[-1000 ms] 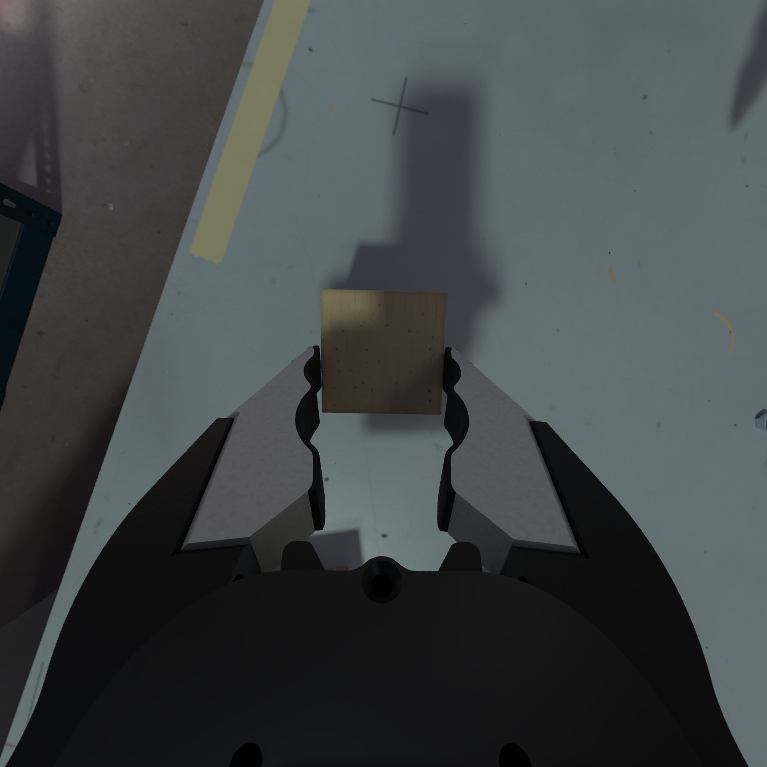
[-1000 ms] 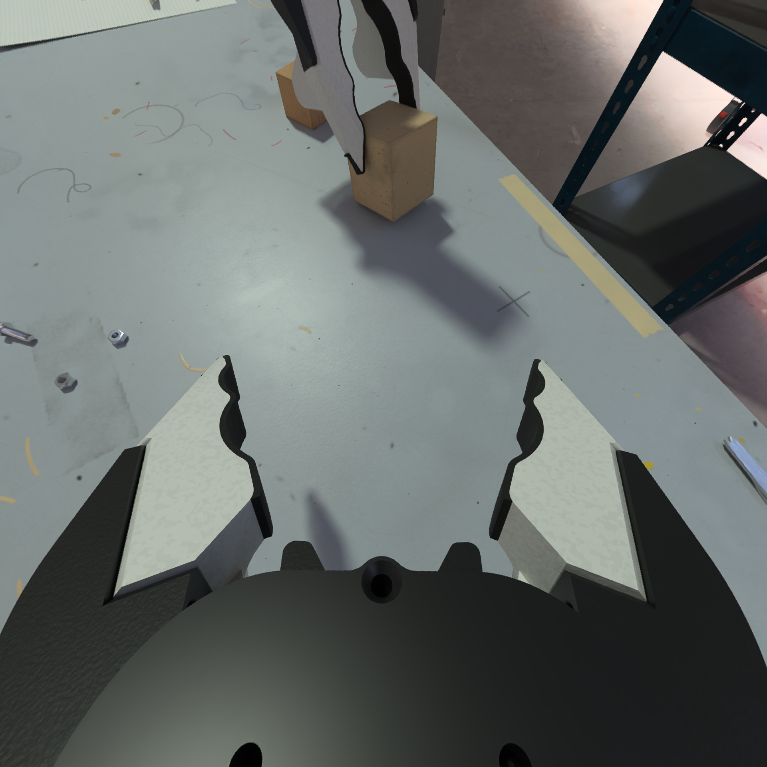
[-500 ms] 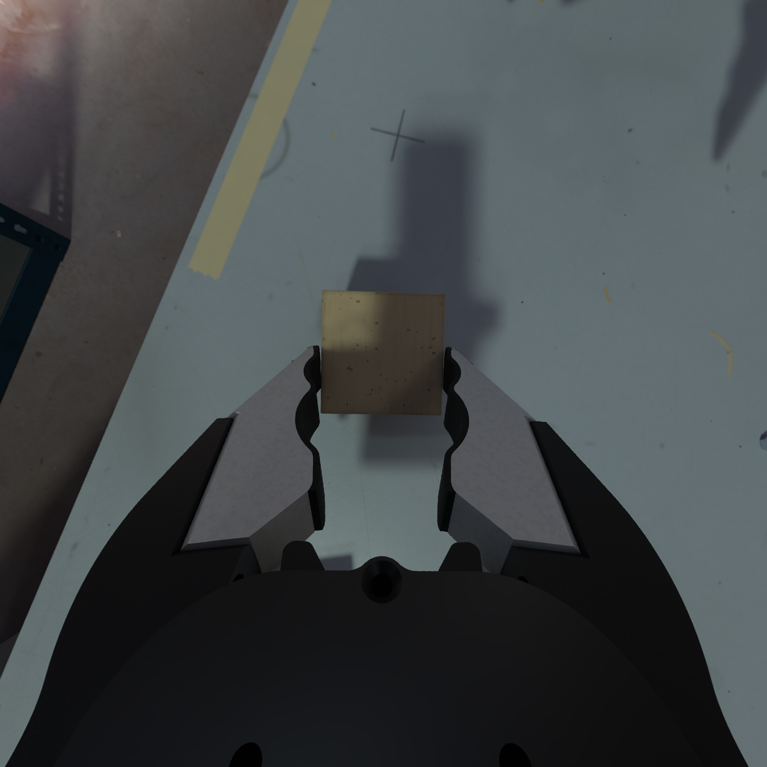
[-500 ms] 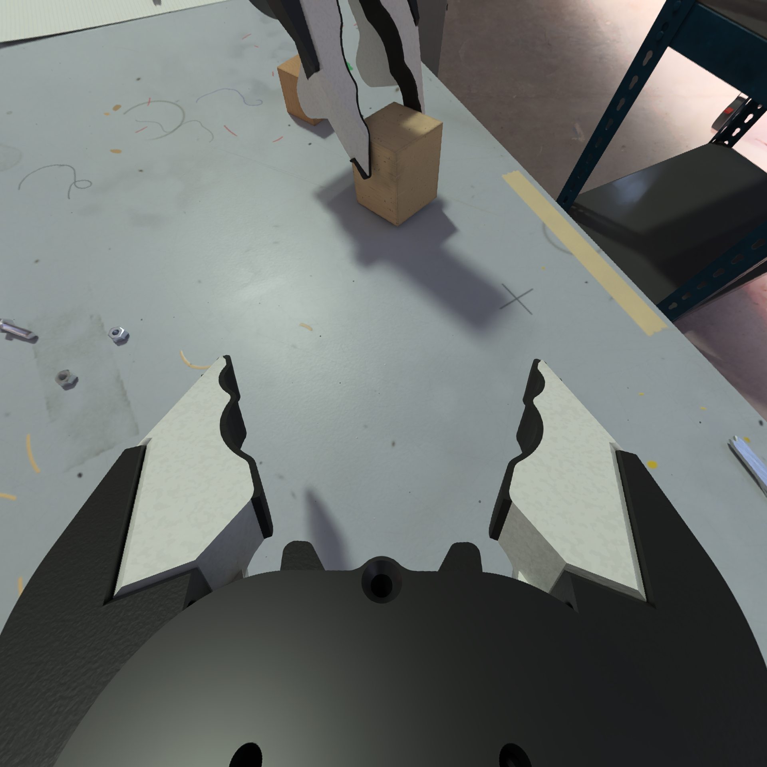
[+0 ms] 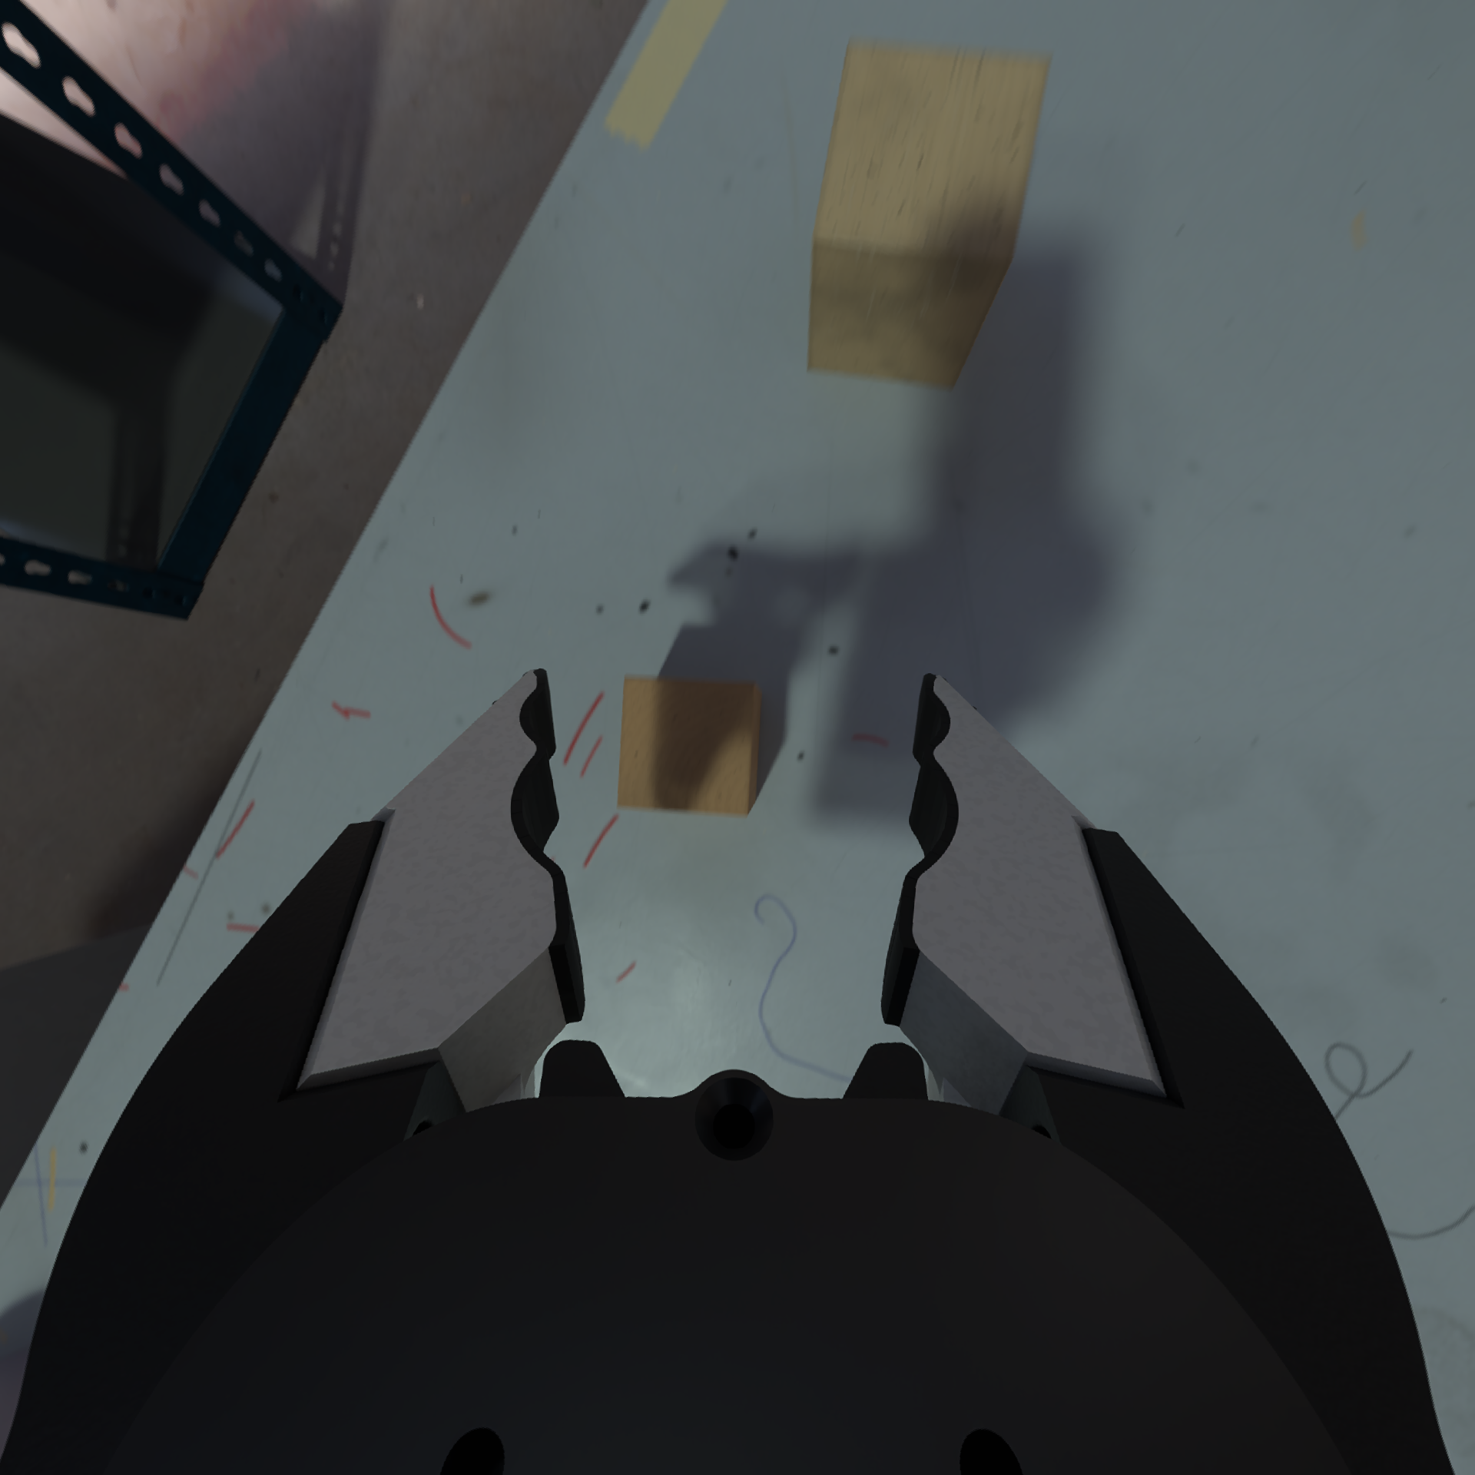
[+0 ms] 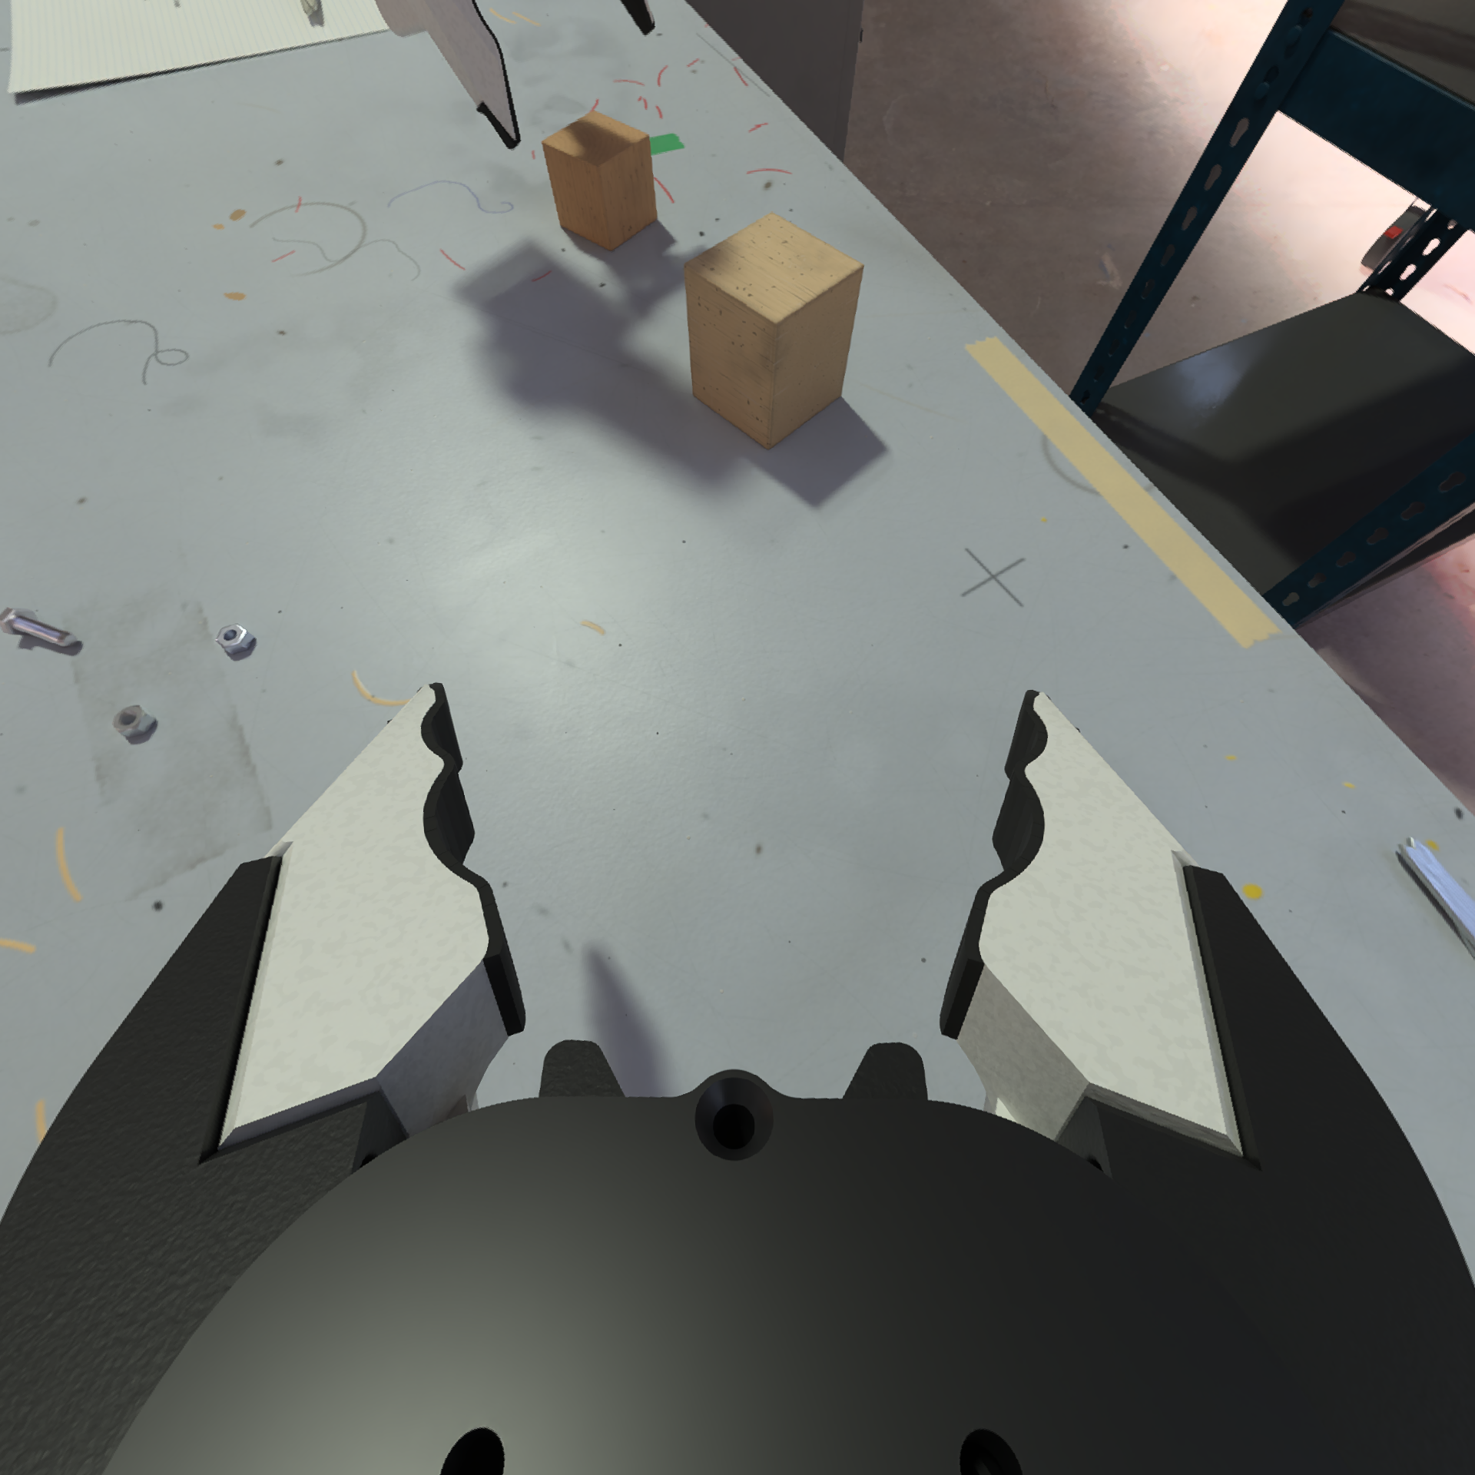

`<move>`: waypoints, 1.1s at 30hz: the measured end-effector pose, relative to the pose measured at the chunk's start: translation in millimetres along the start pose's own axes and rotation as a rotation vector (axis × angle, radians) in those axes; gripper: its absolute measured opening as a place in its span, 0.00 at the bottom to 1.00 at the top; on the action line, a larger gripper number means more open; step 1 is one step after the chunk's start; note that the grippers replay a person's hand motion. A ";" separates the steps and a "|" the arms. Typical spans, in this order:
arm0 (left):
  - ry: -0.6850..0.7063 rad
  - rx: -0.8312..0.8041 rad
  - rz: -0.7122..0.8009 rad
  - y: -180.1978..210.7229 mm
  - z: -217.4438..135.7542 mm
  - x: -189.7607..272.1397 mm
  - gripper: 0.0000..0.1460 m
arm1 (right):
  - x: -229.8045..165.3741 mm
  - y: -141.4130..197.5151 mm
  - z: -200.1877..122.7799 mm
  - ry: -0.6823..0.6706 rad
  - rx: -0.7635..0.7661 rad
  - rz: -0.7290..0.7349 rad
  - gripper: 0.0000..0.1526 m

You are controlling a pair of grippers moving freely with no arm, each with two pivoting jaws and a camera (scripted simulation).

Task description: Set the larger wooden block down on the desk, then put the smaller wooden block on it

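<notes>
The larger wooden block (image 6: 770,327) stands upright on the grey desk (image 6: 638,599), free of any gripper; it also shows blurred in the left wrist view (image 5: 918,207). The smaller wooden block (image 6: 600,179) stands on the desk behind it. In the left wrist view the smaller block (image 5: 688,744) lies below and between my fingers. My left gripper (image 5: 733,694) is open and empty above it; one of its fingertips (image 6: 491,88) shows at the top of the right wrist view. My right gripper (image 6: 733,702) is open and empty, well short of both blocks.
The desk's edge runs diagonally at the right, marked by a strip of tan tape (image 6: 1117,495). A dark blue metal shelf (image 6: 1317,415) stands beyond it. Nuts (image 6: 235,640) and a bolt (image 6: 36,628) lie at the left, a metal piece (image 6: 1441,894) at the right, a paper sheet (image 6: 183,40) at the back.
My left gripper has let go of the larger block, opened wide and moved back over the smaller block. The larger block now stands alone on the desk. The right gripper has barely moved.
</notes>
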State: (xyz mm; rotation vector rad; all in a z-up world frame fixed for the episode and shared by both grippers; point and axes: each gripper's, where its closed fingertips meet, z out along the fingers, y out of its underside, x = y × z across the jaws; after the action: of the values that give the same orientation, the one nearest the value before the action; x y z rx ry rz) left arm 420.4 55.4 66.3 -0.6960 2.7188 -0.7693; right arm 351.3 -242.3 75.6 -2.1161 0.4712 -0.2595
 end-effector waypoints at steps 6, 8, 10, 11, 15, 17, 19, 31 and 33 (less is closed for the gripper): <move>0.009 -0.084 0.001 26.7 9.2 -10.0 0.59 | -6.6 -1.3 2.2 -0.013 -0.018 -0.025 0.89; 0.026 -0.098 0.005 29.6 14.1 -12.2 0.57 | -6.4 -1.5 0.4 -0.008 -0.020 -0.027 0.89; 0.044 -0.119 0.007 33.1 19.7 -14.0 0.54 | -5.8 -1.7 -1.9 -0.003 -0.018 -0.025 0.89; 0.052 -0.135 0.008 35.5 22.5 -14.6 0.52 | -5.5 -1.7 -2.8 -0.001 -0.017 -0.024 0.89; 0.101 -0.186 -0.011 42.0 30.1 -12.8 0.31 | -4.0 -0.1 -4.6 0.006 -0.021 -0.023 0.89; 0.114 -0.177 -0.043 39.4 30.6 -11.7 0.31 | -2.8 0.1 -4.5 0.008 -0.021 -0.021 0.89; 0.125 -0.148 -0.066 32.2 28.9 -9.5 0.31 | -1.5 -0.2 -4.0 0.008 -0.019 -0.019 0.89; 0.128 -0.062 0.040 -77.5 4.3 28.3 0.31 | -2.9 2.2 0.3 -0.010 -0.016 -0.018 0.88; 0.141 -0.062 0.075 -92.5 9.0 37.0 0.31 | -2.5 3.2 -1.2 -0.007 -0.016 -0.018 0.88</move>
State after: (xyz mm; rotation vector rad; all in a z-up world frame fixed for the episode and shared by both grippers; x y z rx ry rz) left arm 426.8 -36.4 105.6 -0.5685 2.8890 -0.7459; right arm 347.9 -243.7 73.6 -2.1369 0.4521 -0.2590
